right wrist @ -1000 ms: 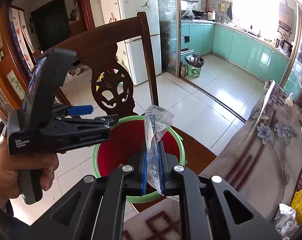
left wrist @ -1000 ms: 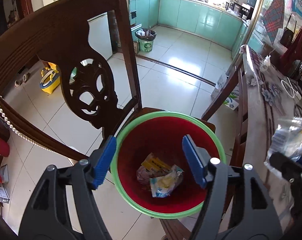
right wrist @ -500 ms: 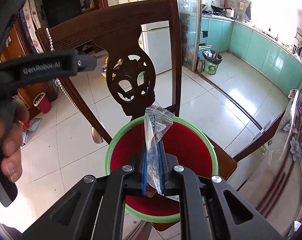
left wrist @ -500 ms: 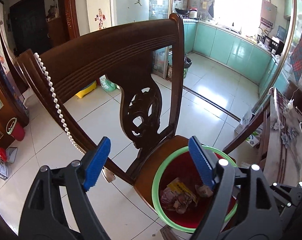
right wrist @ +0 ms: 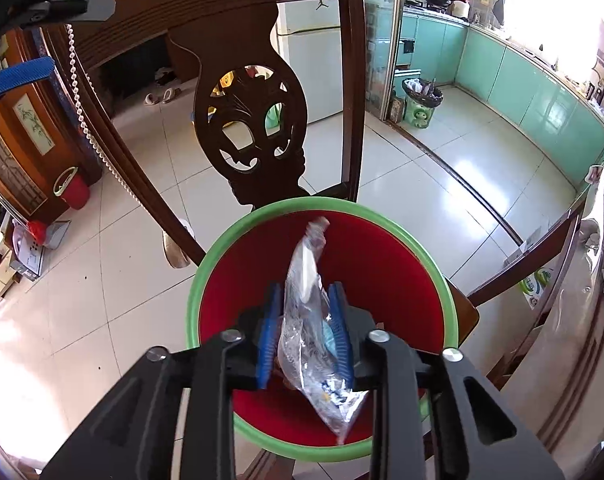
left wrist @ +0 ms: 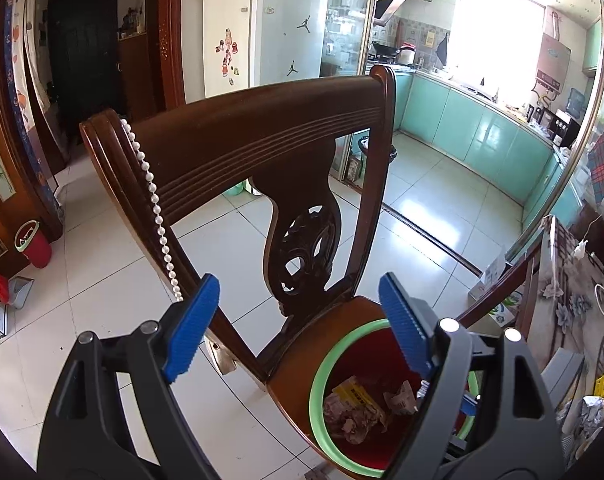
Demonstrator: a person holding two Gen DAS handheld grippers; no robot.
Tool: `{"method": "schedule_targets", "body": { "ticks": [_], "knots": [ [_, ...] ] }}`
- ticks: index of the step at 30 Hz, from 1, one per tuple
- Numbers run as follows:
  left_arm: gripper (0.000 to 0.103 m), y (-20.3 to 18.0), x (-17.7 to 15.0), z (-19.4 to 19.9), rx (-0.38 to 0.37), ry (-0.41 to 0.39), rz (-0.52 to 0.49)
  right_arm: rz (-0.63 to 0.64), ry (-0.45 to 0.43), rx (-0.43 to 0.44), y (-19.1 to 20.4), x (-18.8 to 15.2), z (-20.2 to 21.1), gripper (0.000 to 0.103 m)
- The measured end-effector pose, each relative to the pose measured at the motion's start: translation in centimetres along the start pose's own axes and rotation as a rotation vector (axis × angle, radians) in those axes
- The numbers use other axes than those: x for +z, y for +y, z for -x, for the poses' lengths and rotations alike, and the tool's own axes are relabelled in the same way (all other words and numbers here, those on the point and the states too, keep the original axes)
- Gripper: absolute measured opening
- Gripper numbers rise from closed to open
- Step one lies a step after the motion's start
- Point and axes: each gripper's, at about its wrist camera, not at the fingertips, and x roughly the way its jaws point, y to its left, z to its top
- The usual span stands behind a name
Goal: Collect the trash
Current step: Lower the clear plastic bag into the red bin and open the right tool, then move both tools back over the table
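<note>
Left wrist view: we find the left gripper (left wrist: 298, 328) released, its blue pads spread wide with nothing between them; its jaws have just been opening. Behind it stands a dark wooden chair (left wrist: 262, 152) with a carved back, a string of white beads (left wrist: 158, 216) hanging down its left post. At the lower right of the frame a red bin (left wrist: 322, 372) with a green rim sits on the chair seat. Inside it we note crumpled wrappers (left wrist: 358, 408), one yellow. A worktop (left wrist: 574, 300) with a floral cover runs along the right edge.

Right wrist view: we find the right gripper (right wrist: 306, 328) at the lower centre of the frame, directly over the bin's mouth. Its jaws have just been opening and now stand parted. A clear plastic wrapper (right wrist: 310, 320) lies between the pads (right wrist: 268, 332), its upper end leaning toward the top of the frame and its lower corner hanging below the gripper. We cannot tell whether the right-hand pad touches it; the left-hand pad stands apart from it. The bin (right wrist: 382, 248) fills the centre, set against the chair (right wrist: 250, 120) back. Part of the left gripper (right wrist: 18, 76) shows at the upper left edge.
</note>
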Motion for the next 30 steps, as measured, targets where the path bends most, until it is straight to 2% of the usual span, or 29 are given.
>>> {"method": "schedule_targets", "body": {
  "ticks": [2, 5, 7, 12, 15, 17, 21, 24, 27, 30],
  "knots": [
    [0.08, -0.2, 0.0, 0.0, -0.001, 0.0, -0.01, -0.008, -0.02, -0.014, -0.1, 0.3, 0.6, 0.065],
    [0.08, -0.5, -0.1, 0.1, 0.003, -0.003, -0.015, -0.015, -0.034, -0.016, -0.3, 0.4, 1.5, 0.071],
    [0.08, -0.4, 0.0, 0.2, 0.002, -0.006, -0.01, -0.013, -0.045, -0.024, -0.4, 0.3, 2.3, 0.079],
    [0.083, -1.4, 0.1, 1.0, -0.036, -0.014, -0.02, -0.034, -0.081, -0.046, -1.3, -0.9, 5.5, 0.082],
    [0.087, -3.3, -0.3, 1.8, -0.063, -0.017, -0.076, -0.063, -0.109, -0.068, -2.4, -2.1, 8.3, 0.09],
    [0.091, -4.6, -0.6, 2.4, -0.081, -0.018, -0.121, -0.078, -0.122, -0.088, -3.1, -3.1, 10.1, 0.091],
    [0.098, -7.7, -1.4, 4.0, -0.16, -0.012, -0.193, -0.117, -0.144, -0.132, -5.1, -5.5, 14.2, 0.092],
    [0.098, -10.6, -2.2, 5.8, -0.22, -0.018, -0.266, -0.148, -0.164, -0.174, -6.8, -7.6, 17.4, 0.096],
    [0.098, -14.0, -3.1, 7.9, -0.275, -0.03, -0.34, -0.187, -0.189, -0.21, -8.8, -9.7, 20.8, 0.096],
    [0.098, -17.5, -3.9, 10.2, -0.348, -0.041, -0.365, -0.224, -0.211, -0.255, -10.8, -11.7, 24.2, 0.096]
  ]
}}
